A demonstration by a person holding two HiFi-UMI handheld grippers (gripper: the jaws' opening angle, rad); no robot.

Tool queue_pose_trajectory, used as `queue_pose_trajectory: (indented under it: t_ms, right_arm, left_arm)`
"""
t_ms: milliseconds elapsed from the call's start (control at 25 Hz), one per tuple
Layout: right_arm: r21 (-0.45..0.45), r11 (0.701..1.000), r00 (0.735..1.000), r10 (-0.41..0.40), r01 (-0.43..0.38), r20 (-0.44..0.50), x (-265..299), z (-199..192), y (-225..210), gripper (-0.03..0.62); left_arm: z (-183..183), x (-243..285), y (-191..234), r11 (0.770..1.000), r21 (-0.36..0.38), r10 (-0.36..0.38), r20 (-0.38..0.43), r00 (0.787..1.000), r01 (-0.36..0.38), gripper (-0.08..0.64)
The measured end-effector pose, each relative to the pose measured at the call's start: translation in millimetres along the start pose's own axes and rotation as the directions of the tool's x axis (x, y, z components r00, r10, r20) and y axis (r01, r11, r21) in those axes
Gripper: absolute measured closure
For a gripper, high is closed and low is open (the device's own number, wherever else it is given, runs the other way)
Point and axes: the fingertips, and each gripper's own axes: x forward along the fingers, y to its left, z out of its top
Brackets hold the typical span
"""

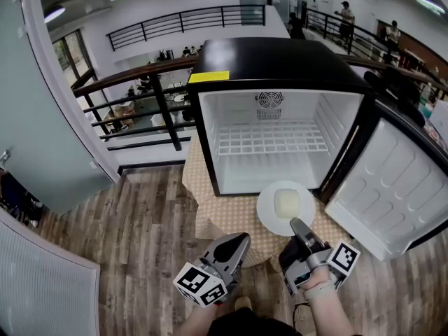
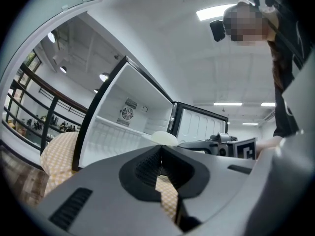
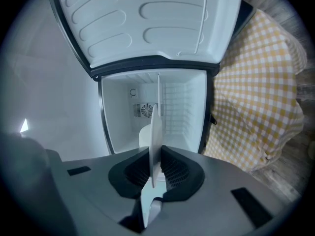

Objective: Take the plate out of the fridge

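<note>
My right fingers (image 3: 179, 171) pinch the plate (image 1: 268, 215) by its near rim to keep it level, already clear of the open fridge (image 1: 273, 65) over the checkered surface (image 1: 227, 215), while my left fingers (image 2: 145, 163) are pressed together, empty, held back out of the way.

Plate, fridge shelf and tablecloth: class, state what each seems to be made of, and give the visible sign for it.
Plate: probably glazed ceramic or melamine; smooth, white, with a thin rigid rim.
Fridge shelf: likely white-coated wire; an open grid of thin bars.
Tablecloth: woven fabric, matt; yellow-and-white check, hanging in soft folds over the table edge.
</note>
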Motion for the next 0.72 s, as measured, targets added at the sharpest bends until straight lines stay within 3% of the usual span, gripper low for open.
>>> queue_pose_trajectory:
  t_ms: [720]
  right_arm:
    - [0.021, 1.000, 0.998, 0.022, -0.020, -0.067, -69.7, -11.9, -0.3, 0.537]
  left_arm:
    - [-18.3, -21.2, -54.5, 0.998, -0.018, 0.067, 0.012, 0.998, -0.067, 0.551]
